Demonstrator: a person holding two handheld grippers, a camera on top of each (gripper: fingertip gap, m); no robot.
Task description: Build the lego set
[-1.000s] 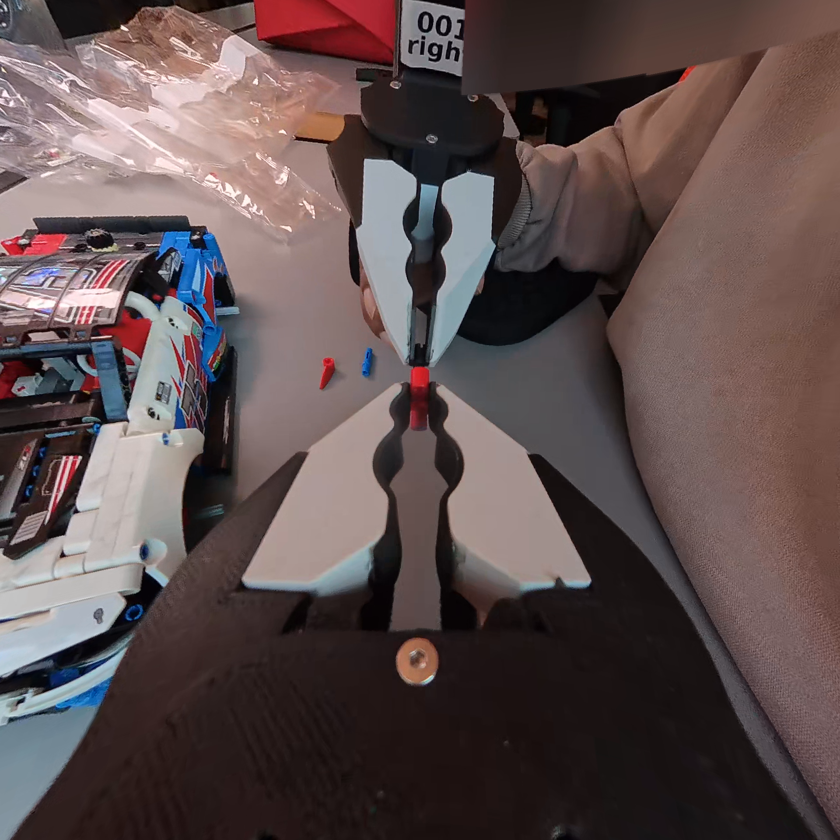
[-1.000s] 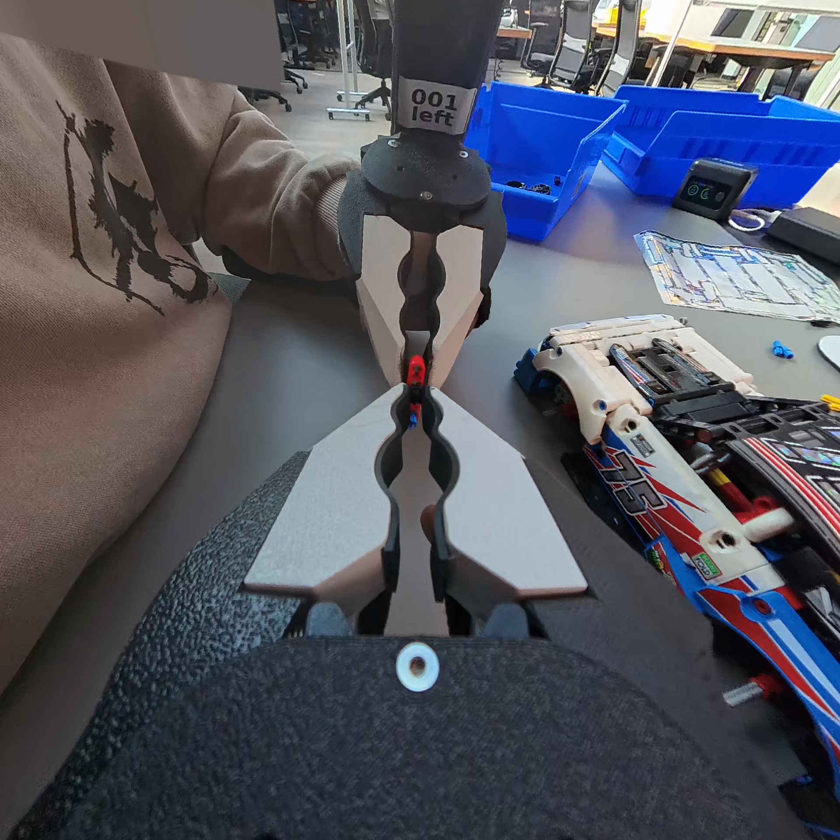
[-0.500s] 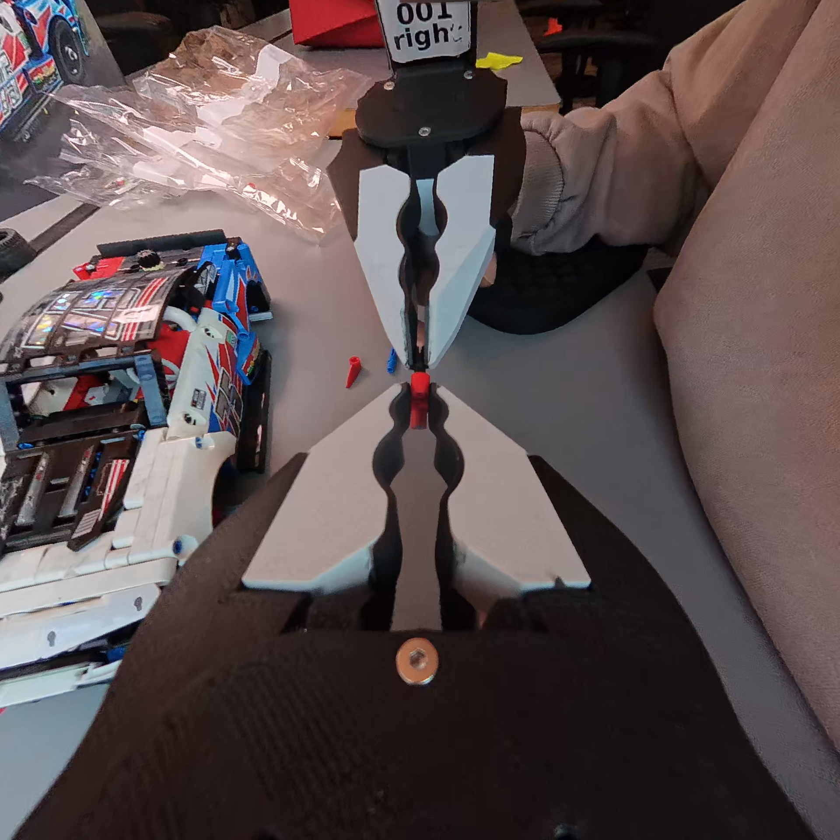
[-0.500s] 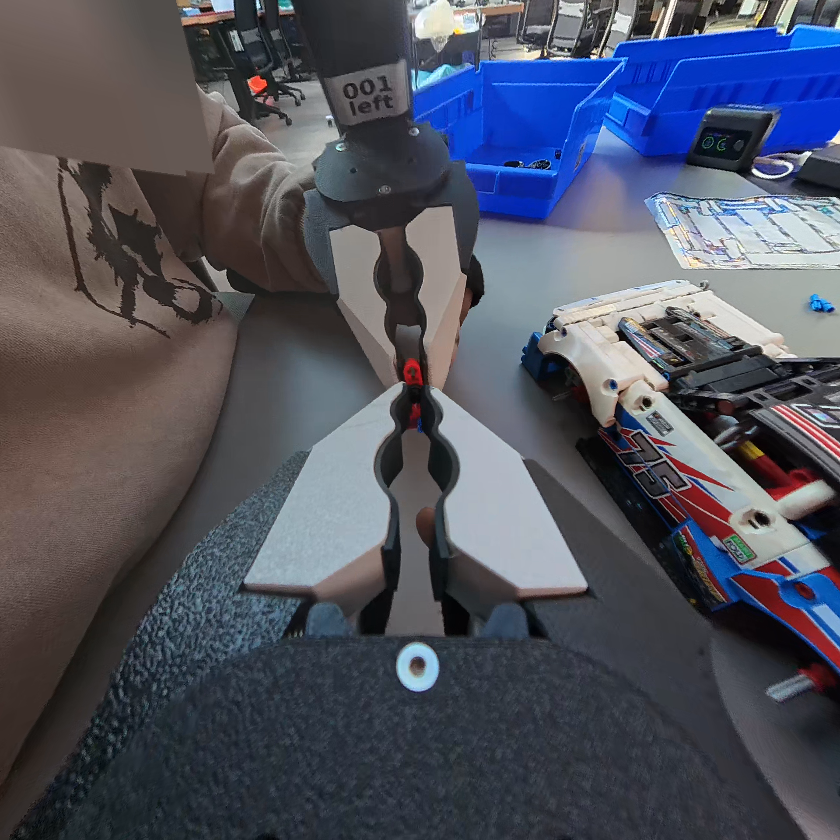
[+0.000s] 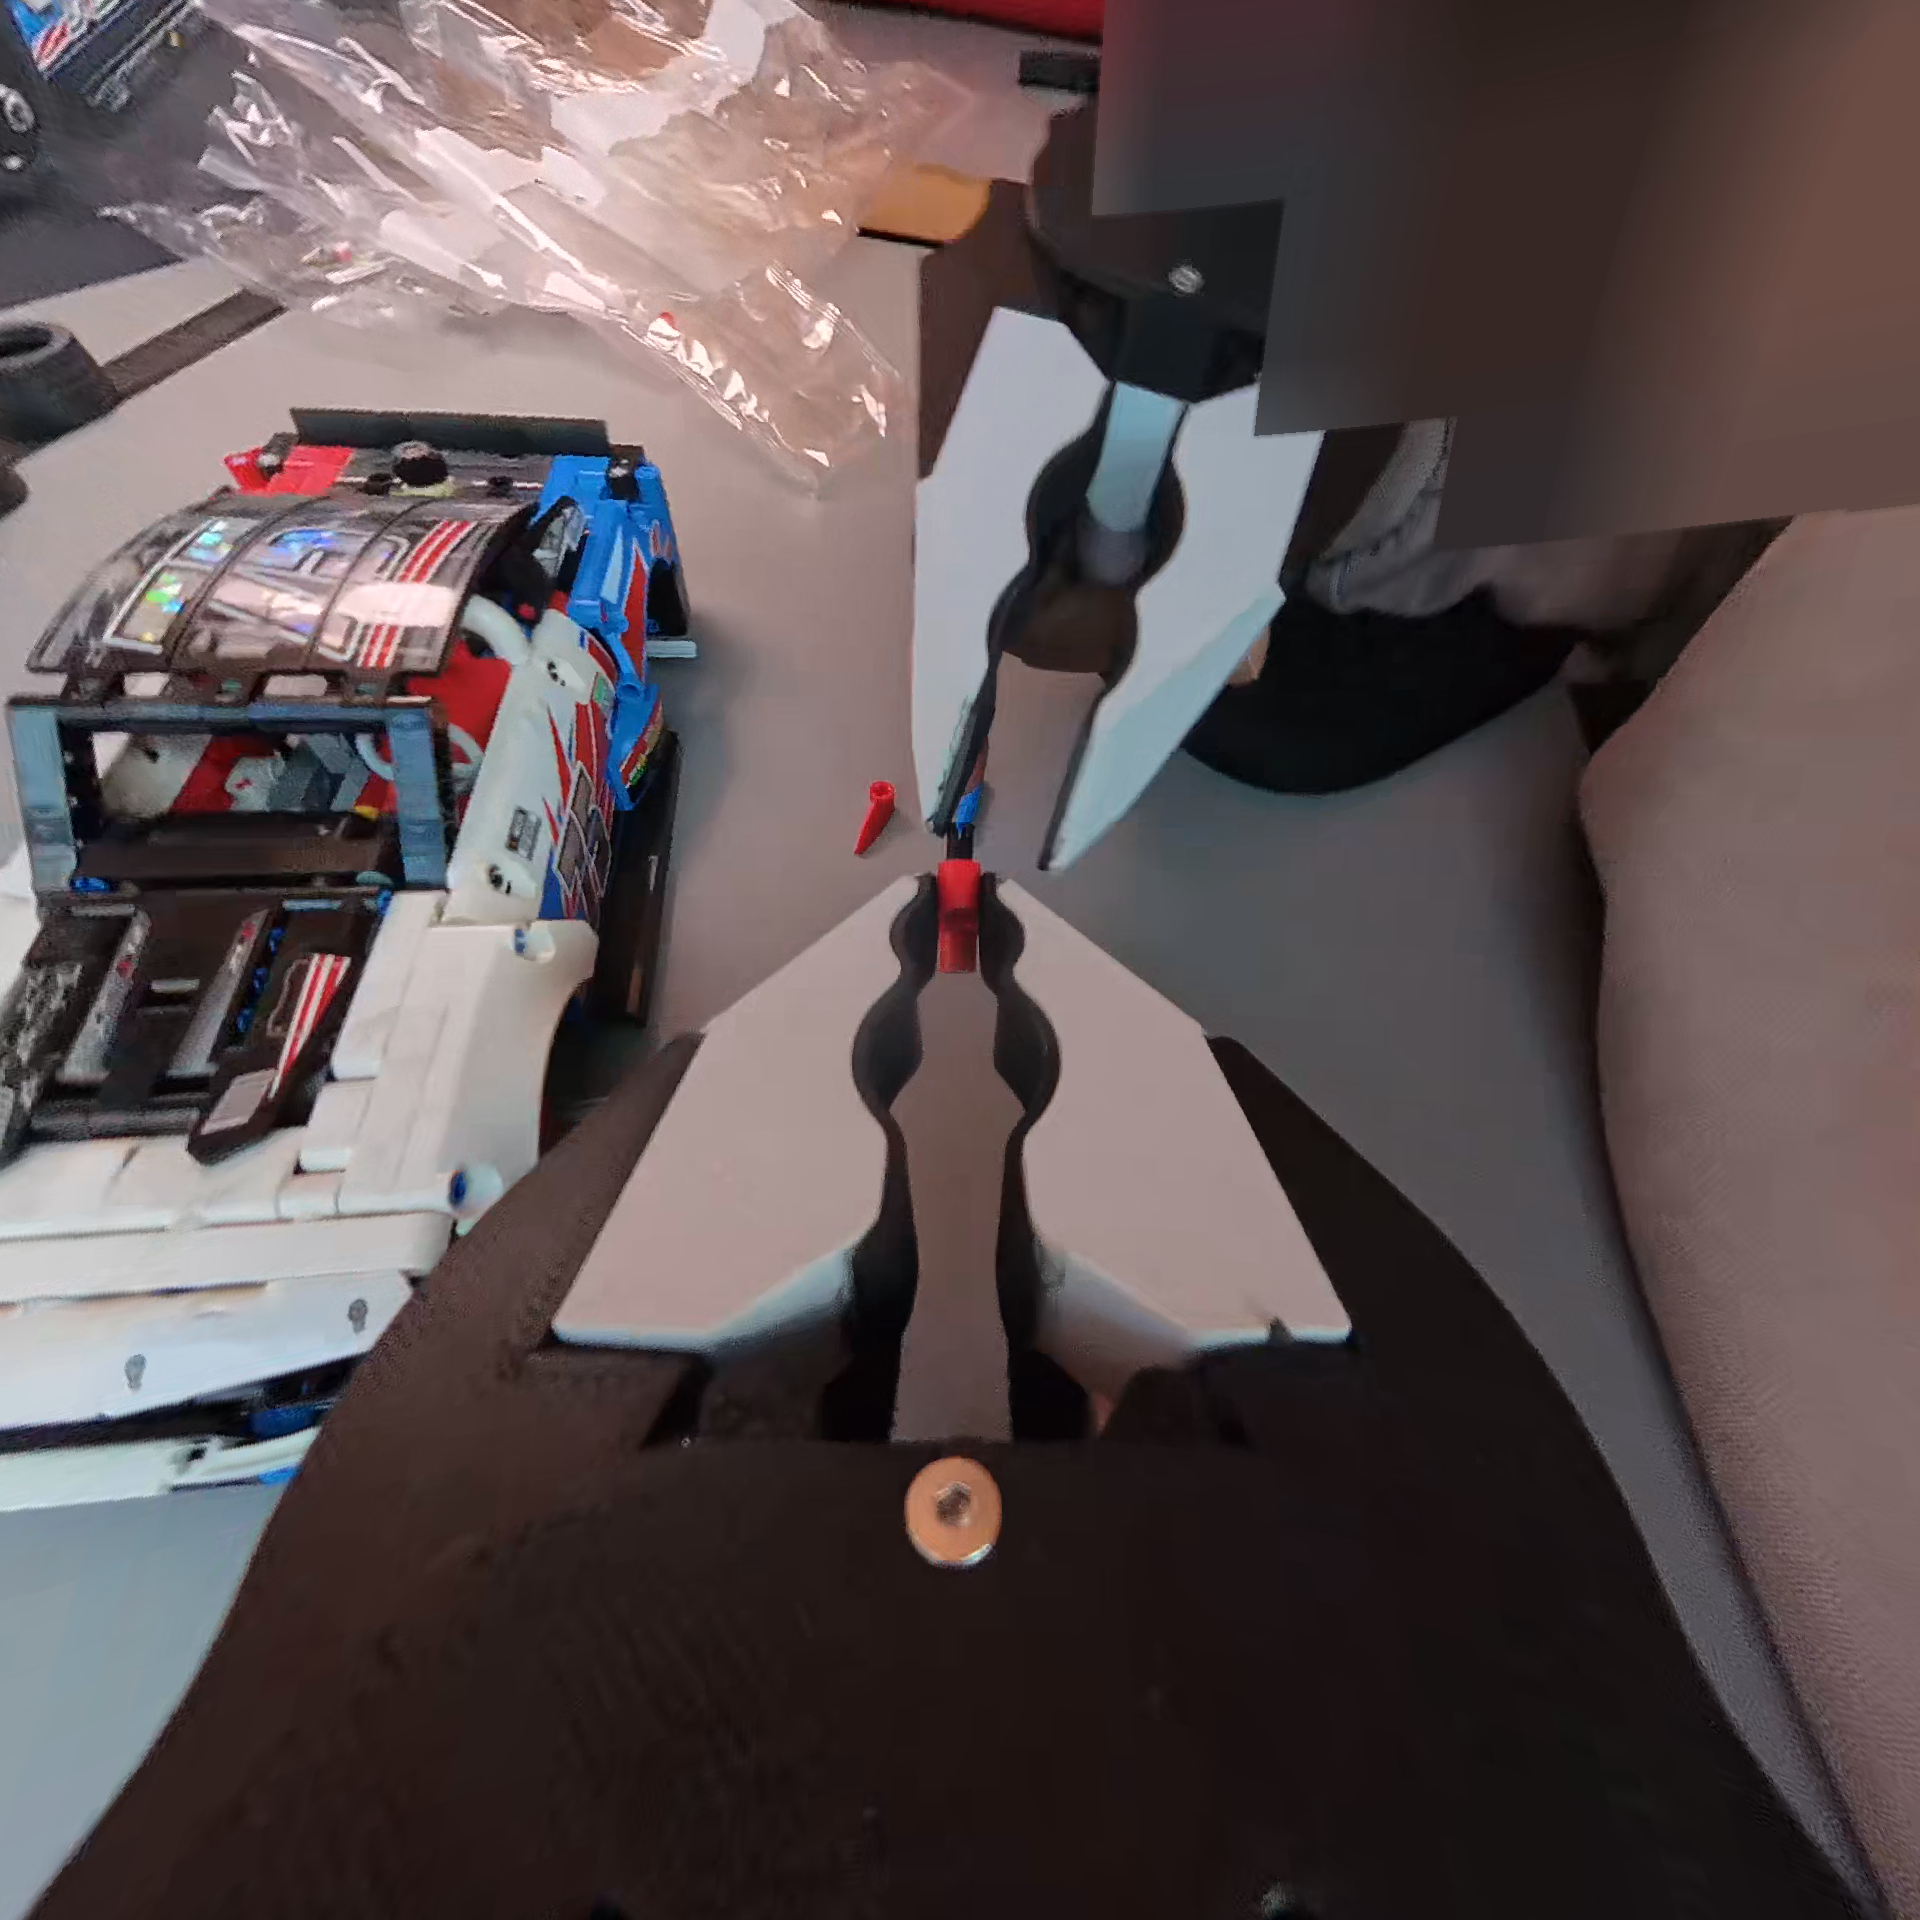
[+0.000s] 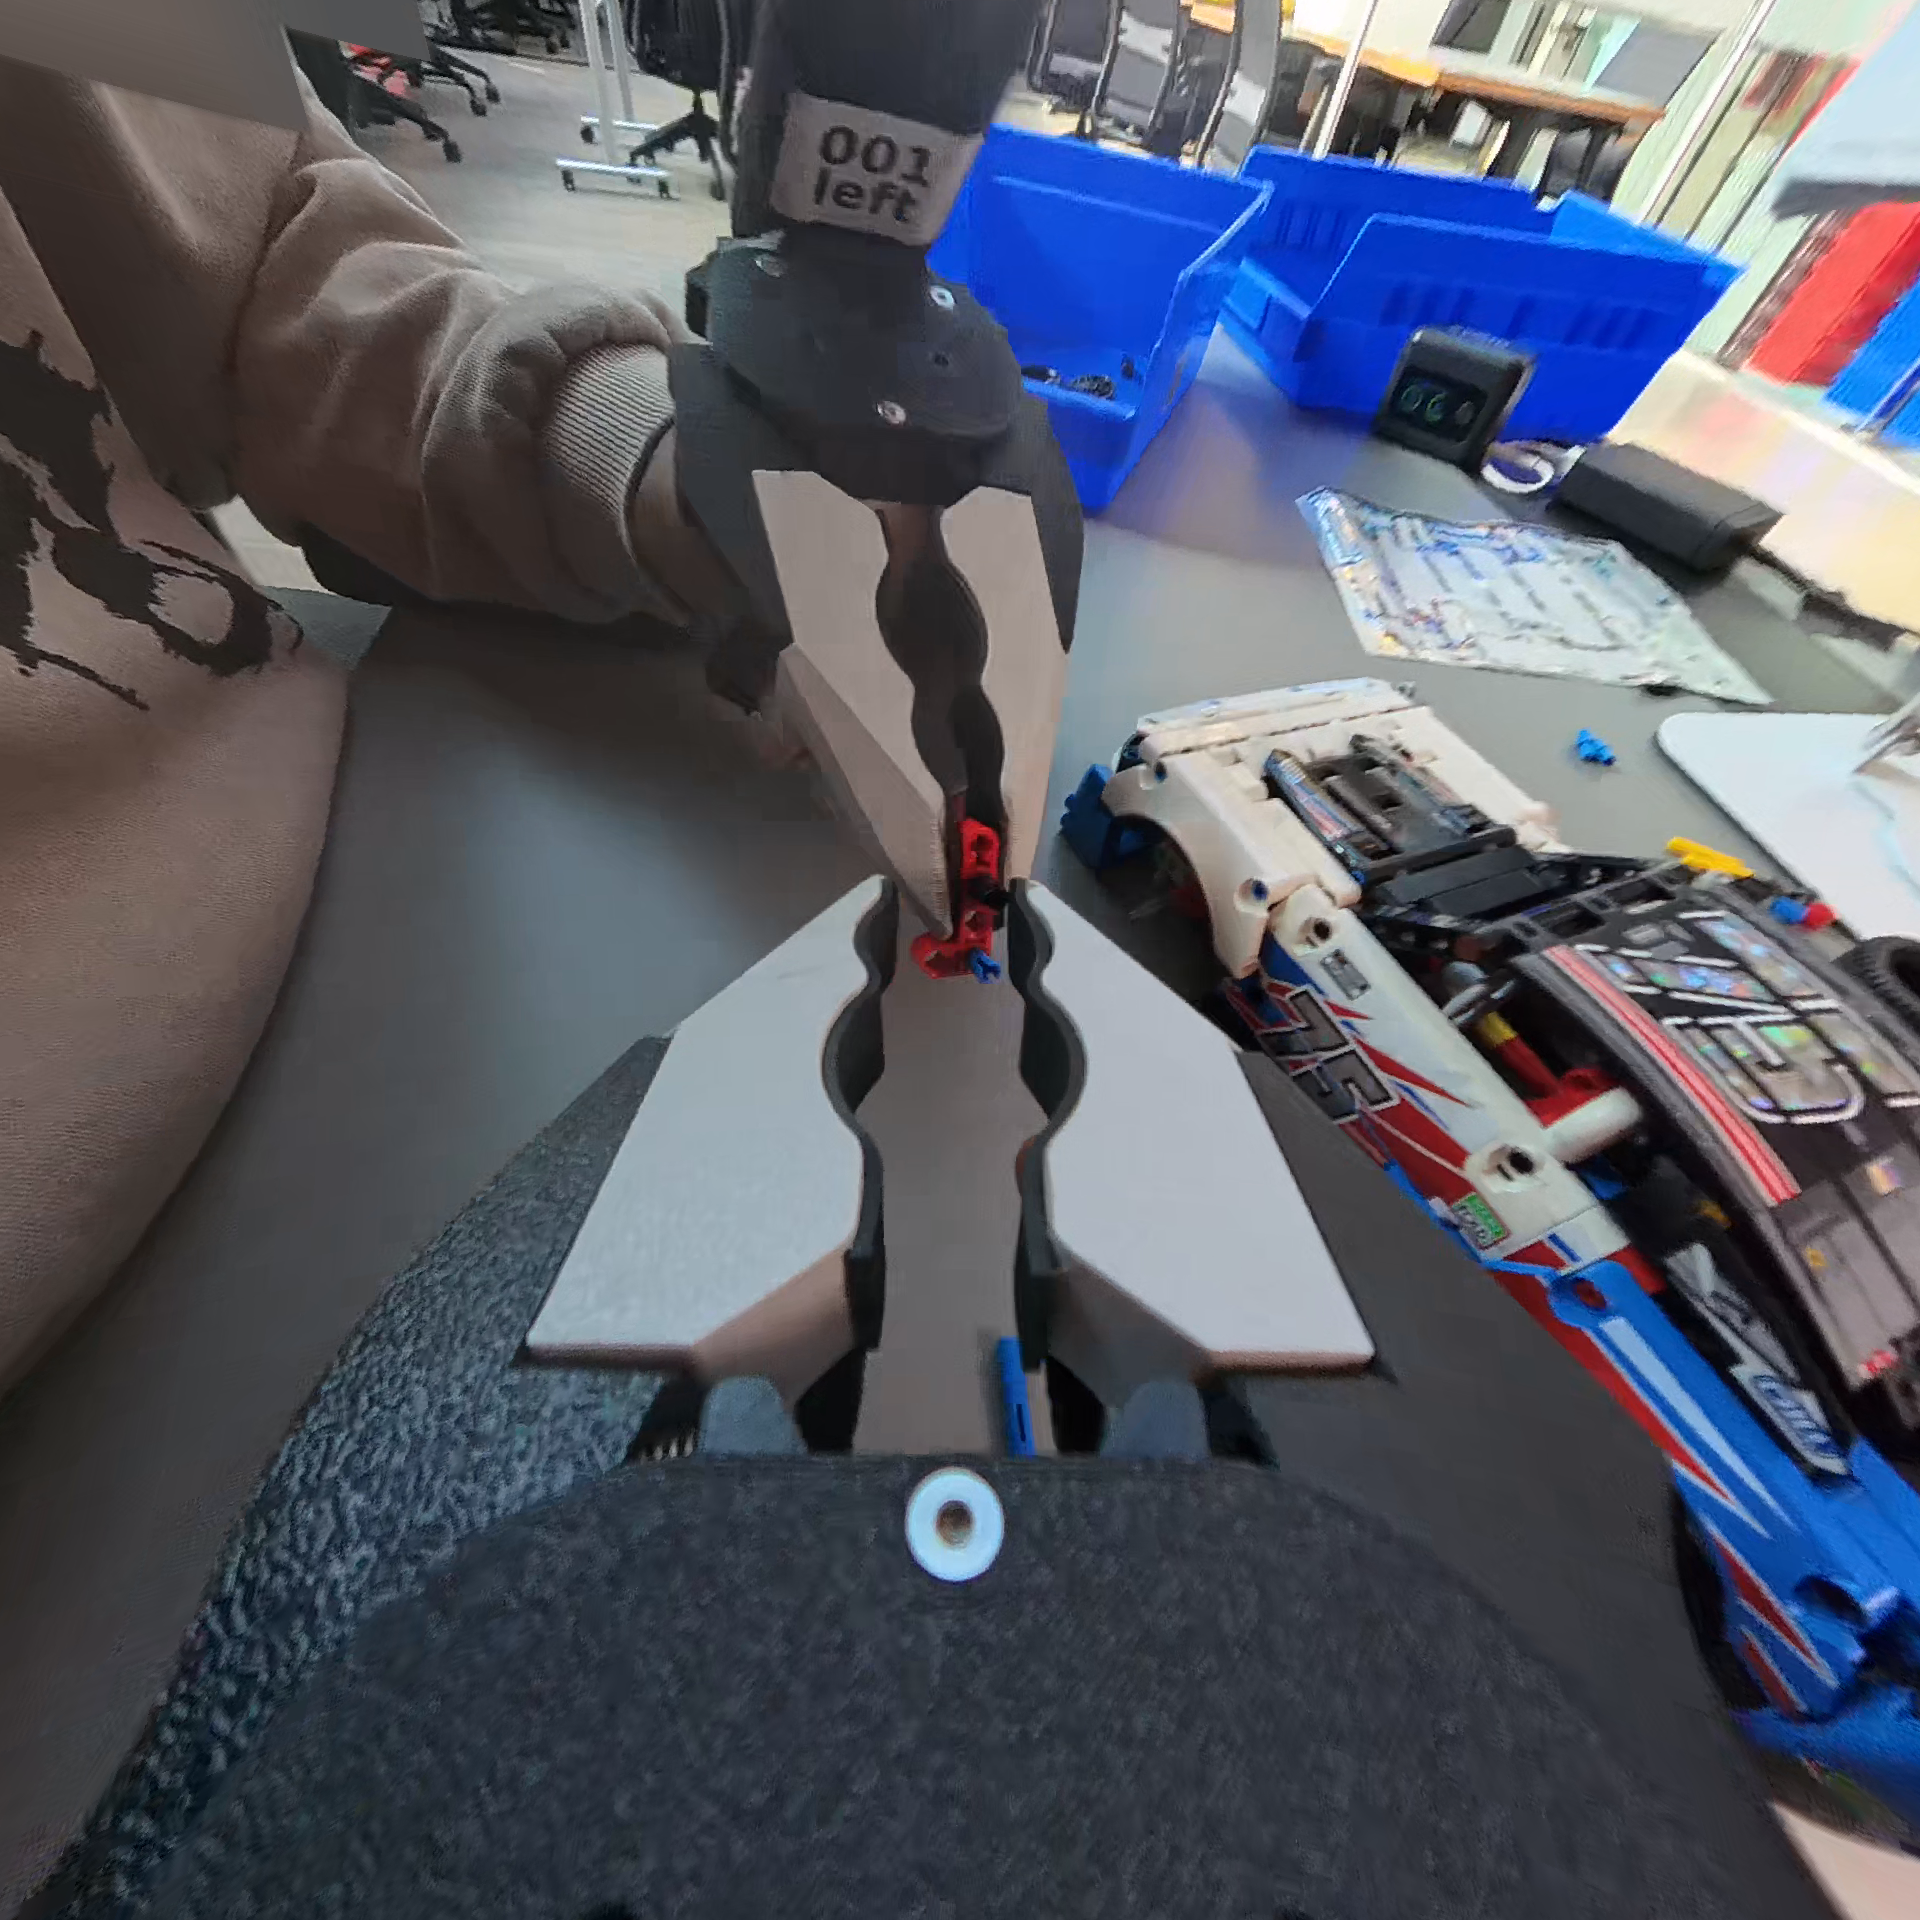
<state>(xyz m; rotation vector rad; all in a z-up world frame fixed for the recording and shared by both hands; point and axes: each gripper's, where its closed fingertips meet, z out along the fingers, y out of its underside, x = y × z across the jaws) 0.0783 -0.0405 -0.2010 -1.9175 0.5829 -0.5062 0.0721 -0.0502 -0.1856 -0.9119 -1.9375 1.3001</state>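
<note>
My left gripper (image 5: pixel 956 891) is shut on a small red connector piece (image 5: pixel 956 920), held above the grey table. In the right wrist view the left gripper (image 6: pixel 971 883) points toward the camera with the red piece (image 6: pixel 977 857) in its tips; a blue pin (image 6: pixel 982 966) and a black pin (image 6: pixel 994 894) stick out of the piece. My right gripper (image 6: pixel 954 899) is open, its tips on either side of the red piece, and it also shows in the left wrist view (image 5: pixel 1003 842). The part-built white, blue and red race car (image 5: pixel 312 883) (image 6: pixel 1455 987) sits beside them.
A red cone piece (image 5: pixel 876 816) and a loose blue pin (image 6: pixel 1013 1392) lie on the table under the grippers. Crumpled plastic bags (image 5: pixel 571 208) lie beyond the car. Blue bins (image 6: pixel 1091 312), a sheet (image 6: pixel 1507 603) and a black device (image 6: pixel 1455 395) stand farther off. A person's beige sweater (image 5: pixel 1766 1039) is close by. My left and right fingertips are right by each other. My left gripper's tips are some 9 cm from the loose blue pin (image 6: pixel 1013 1392).
My right gripper, shut tip to tip against the red piece before, has opened. The blue pin now sits in the red piece. Both grippers have tilted and shifted a little.
</note>
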